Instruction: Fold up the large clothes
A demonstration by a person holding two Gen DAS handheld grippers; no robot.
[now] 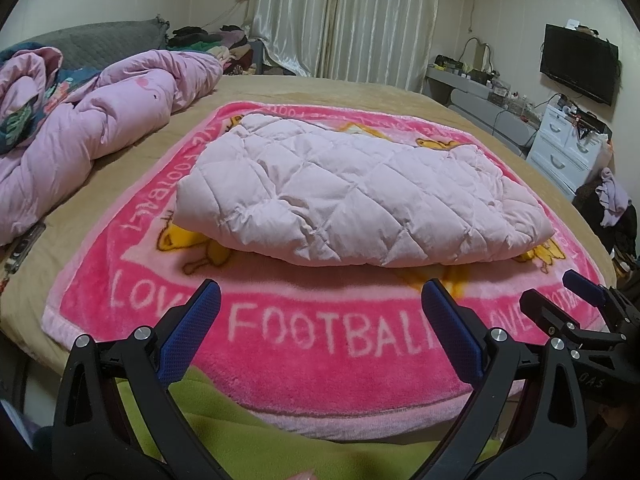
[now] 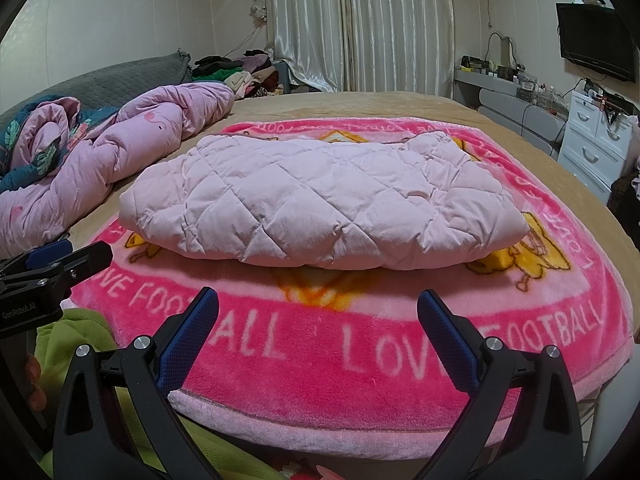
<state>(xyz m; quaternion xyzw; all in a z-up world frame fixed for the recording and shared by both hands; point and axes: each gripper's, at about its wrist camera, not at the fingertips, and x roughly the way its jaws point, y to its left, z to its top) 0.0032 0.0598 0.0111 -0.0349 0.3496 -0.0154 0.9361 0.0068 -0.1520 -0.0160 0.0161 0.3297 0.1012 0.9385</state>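
A crumpled pink duvet (image 1: 92, 120) lies heaped well off to the left of both tools, clear of the work. The left gripper (image 1: 320, 308) hangs over the near hem of a pink football blanket (image 1: 280, 340), jaws spread wide with nothing between them. Straight ahead of those jaws, and apart from them, sits the quilted pale-pink coat (image 1: 352, 192), already doubled into a thick bundle in the middle of the blanket. Its long axis runs crosswise to both grippers. The right gripper (image 2: 318, 306) hovers level with its partner at the same hem, likewise fully open and empty. Neither looks clearly nearer the bundle: the left faces its left half, the right its right half, so any further fold would likely be a two-handed reach forward. The coat's sleeves, collar and fastening are tucked out of sight. A green fabric (image 2: 80, 344) beneath the tools is cut off by the frame.
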